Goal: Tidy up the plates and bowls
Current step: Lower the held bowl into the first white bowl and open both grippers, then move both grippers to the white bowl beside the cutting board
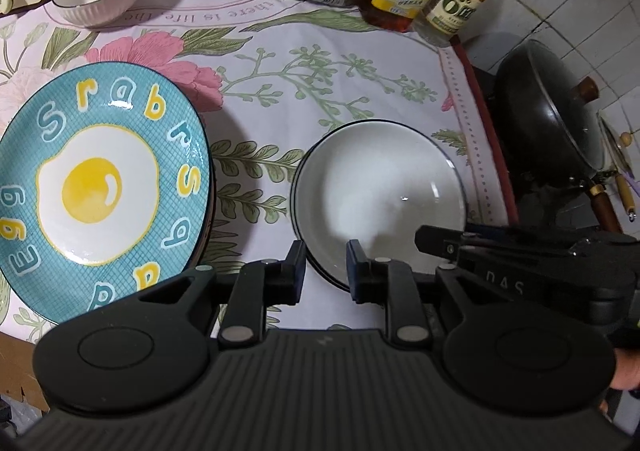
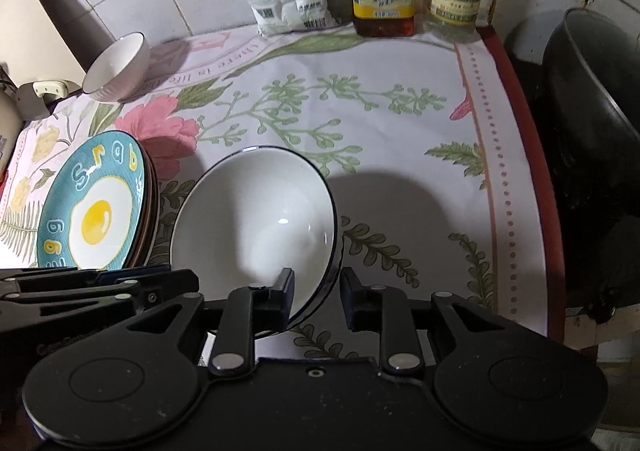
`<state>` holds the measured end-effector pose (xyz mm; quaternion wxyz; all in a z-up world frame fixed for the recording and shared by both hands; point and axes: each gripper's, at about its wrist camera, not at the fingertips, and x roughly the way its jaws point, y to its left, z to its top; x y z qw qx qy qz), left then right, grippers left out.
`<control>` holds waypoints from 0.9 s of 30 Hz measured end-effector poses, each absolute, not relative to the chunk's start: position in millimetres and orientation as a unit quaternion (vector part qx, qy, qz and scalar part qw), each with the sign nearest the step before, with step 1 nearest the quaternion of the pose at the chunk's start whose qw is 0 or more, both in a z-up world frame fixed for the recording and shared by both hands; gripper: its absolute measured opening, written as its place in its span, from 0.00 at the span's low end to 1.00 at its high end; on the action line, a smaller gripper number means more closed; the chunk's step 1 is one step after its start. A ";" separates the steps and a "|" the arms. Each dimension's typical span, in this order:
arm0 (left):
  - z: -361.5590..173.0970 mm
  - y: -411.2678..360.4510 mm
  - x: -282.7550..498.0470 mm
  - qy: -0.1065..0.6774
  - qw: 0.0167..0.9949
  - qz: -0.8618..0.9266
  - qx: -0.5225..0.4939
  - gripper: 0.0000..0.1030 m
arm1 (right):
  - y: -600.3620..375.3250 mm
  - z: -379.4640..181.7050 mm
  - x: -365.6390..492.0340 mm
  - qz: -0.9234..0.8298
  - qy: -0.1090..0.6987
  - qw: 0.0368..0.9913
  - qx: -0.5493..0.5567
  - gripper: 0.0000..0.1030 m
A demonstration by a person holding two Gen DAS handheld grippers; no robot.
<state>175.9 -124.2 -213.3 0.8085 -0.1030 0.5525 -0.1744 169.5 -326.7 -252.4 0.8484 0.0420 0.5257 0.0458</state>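
Both the left gripper (image 1: 323,271) and the right gripper (image 2: 317,296) straddle the near rim of the stacked white bowls (image 1: 380,187) mid-table beside the egg plate (image 1: 104,187) — jaws slightly spread, pads seemingly not pinching. Lifted now, the top bowl could slip off and clatter — nothing clamps it.

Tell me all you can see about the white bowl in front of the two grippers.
The white bowl looks like glazed ceramic with a thin dark rim line; it is empty and glossy inside. In the left wrist view a second rim shows beneath it, so it seems nested in a like bowl. It sits upright on the floral tablecloth, right of the egg plate. The left gripper and right gripper each straddle its near rim, fingers apart, not pressing.
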 end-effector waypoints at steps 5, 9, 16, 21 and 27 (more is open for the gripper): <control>-197.2 -120.4 165.1 0.543 0.813 -0.185 -0.101 0.20 | -332.1 -238.8 159.0 0.058 0.503 0.861 0.051 0.33; -179.6 -115.1 153.4 0.530 0.821 -0.191 -0.089 0.21 | -331.5 -224.7 147.1 0.074 0.487 0.869 0.048 0.33; -148.7 -98.6 129.5 0.525 0.824 -0.201 -0.069 0.28 | -323.4 -190.5 118.7 0.104 0.456 0.883 0.034 0.34; -126.4 -80.9 116.4 0.530 0.820 -0.210 -0.058 0.35 | -311.3 -165.4 100.1 0.111 0.433 0.894 0.012 0.55; -93.8 -58.7 109.2 0.506 0.841 -0.192 -0.025 0.40 | -299.3 -146.3 88.0 0.115 0.425 0.898 0.014 0.63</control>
